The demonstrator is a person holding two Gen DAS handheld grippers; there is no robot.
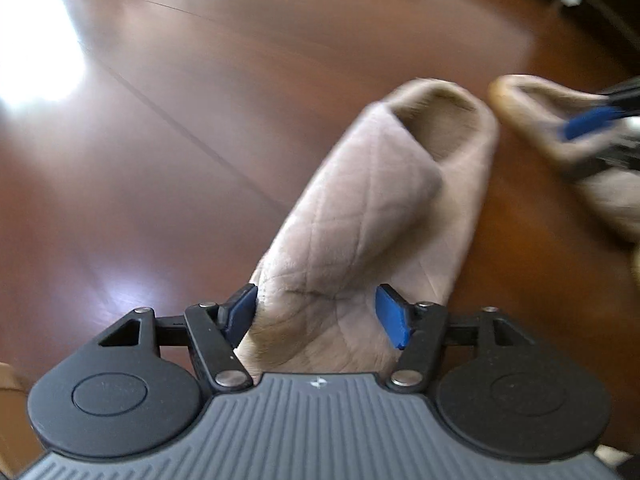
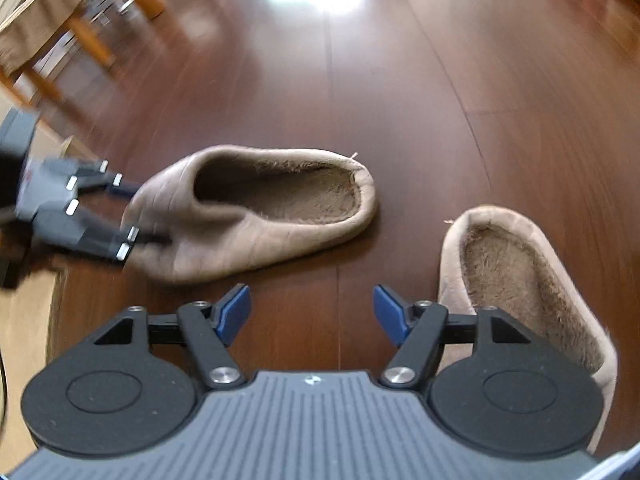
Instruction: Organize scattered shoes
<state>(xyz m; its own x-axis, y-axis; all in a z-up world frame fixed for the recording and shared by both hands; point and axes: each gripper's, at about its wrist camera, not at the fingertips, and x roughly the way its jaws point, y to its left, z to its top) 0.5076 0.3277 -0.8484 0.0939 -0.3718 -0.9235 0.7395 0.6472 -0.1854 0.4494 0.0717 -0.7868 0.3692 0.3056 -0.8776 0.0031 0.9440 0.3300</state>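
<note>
Beige plush slippers lie on the dark wooden floor [image 2: 400,80], not lined up as a pair: one slipper [image 2: 256,208] lies crosswise and the other slipper [image 2: 532,292] lies lengthwise just beside it, heel ends near each other. The left gripper [image 1: 316,314] is set over the toe of the crosswise slipper with its jaws apart on either side, not yet pressed in, while the right gripper [image 2: 312,312] is held above bare floor, jaws apart and empty. A grasp of that toe appears to be in hand, though a release would look the same.
</note>
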